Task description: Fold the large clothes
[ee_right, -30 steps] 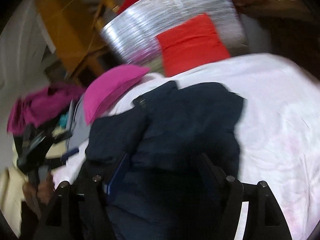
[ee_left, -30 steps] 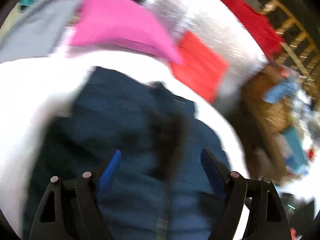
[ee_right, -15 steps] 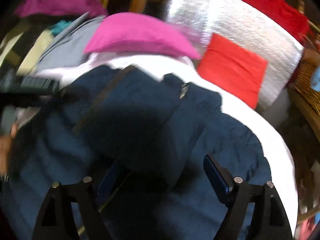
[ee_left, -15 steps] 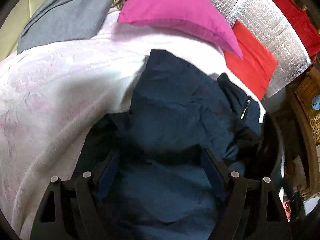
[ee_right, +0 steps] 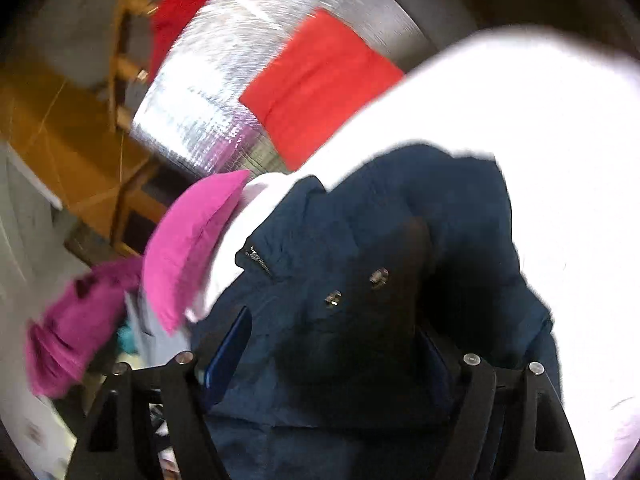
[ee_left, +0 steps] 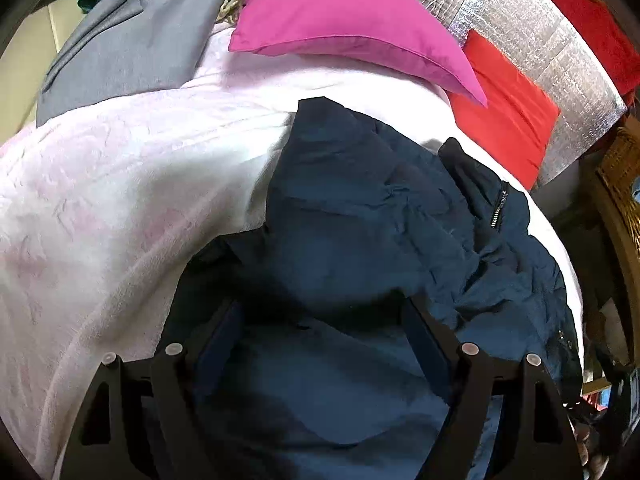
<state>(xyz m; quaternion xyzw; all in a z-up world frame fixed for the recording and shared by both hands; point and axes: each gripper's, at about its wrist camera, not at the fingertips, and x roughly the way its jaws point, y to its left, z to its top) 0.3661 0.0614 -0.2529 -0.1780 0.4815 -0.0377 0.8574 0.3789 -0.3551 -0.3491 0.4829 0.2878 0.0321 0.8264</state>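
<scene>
- The navy jacket (ee_left: 360, 216) lies rumpled on the white blanket (ee_left: 120, 184), with the pink pillow (ee_left: 344, 24) beyond its far edge.
- The left gripper (ee_left: 324, 332) and the right gripper (ee_right: 332, 344) both hang over it with jaws spread, nothing pinched.
- Judging from the creases, it is best to pinch one layer at an edge near the zipper (ee_right: 260, 262), then draw it flat before folding.

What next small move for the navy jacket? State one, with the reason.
Probably lower the left hand-held gripper and pinch the near edge of the navy jacket. Its fingers stand wide apart over the fabric, and the jacket lies crumpled on the pale pink blanket, not yet folded flat.
</scene>
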